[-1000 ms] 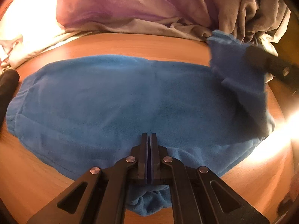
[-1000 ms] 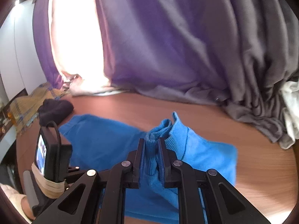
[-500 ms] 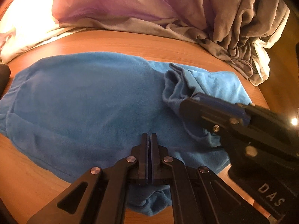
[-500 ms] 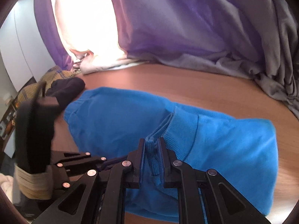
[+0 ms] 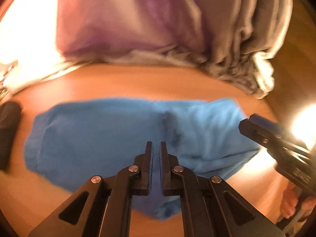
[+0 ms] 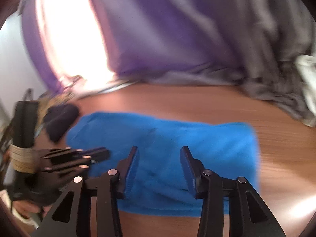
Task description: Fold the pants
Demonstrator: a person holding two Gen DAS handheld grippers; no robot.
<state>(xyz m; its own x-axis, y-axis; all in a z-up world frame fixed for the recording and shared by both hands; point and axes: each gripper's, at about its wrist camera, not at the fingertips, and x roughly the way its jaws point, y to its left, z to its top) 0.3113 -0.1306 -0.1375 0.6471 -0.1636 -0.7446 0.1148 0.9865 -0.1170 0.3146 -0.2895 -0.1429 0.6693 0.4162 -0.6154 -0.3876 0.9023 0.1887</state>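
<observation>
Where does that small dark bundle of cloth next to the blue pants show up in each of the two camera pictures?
Left wrist view: the dark bundle sits at the far left edge, beside the blue pants.
Right wrist view: the same bundle lies left of centre, at the pants' upper left corner.
Shared landmark: the purple curtain hangs behind the table in both.

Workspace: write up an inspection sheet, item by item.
Surface: wooden table.
Job's things: blue pants lie flat on it, one end folded over.
Clutter: dark bundle beside the pants' left end.
Tools: left tool, jaws a slit apart, holding nothing; right tool, jaws have just been opening, nothing between them, pants below.
Cables: nothing seen.
Surroundings: purple curtain and grey drape behind the table; bright window at left.
</observation>
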